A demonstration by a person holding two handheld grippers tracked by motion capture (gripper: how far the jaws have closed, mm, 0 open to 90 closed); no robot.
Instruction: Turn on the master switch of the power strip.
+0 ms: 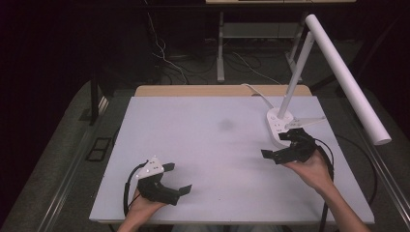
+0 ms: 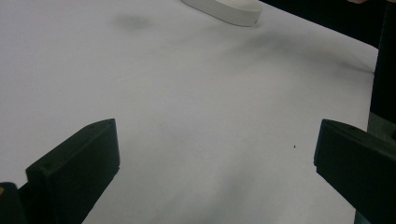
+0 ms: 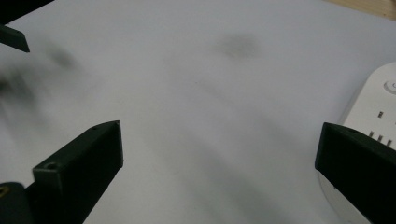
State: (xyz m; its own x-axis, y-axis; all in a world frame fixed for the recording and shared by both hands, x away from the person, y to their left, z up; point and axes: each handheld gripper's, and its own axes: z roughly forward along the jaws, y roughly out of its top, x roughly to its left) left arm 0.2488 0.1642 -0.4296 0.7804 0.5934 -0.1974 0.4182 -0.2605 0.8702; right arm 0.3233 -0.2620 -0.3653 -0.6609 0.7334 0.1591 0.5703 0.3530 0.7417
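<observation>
The lamp base (image 1: 279,126), a white oval block with a control panel on top, stands on the tabletop (image 1: 212,145) near its right far corner. Its long axis runs roughly from near to far, and a white stem rises from it to a long tube head (image 1: 345,79) overhanging the right edge.

The right tool (image 1: 283,145), jaws spread wide and holding nothing, hangs just beside the base on its near side; in the right gripper view the base (image 3: 373,116) sits directly behind the right-hand jaw. This is clearly the nearer hand.

The left tool (image 1: 176,178), also spread and empty, rests near the front left, well apart from the base (image 2: 224,8).

Judgement: any approach is a short forward reach. Open room lies leftward across the bare sheet; the right edge and power cord (image 1: 256,94) constrain the far side.
</observation>
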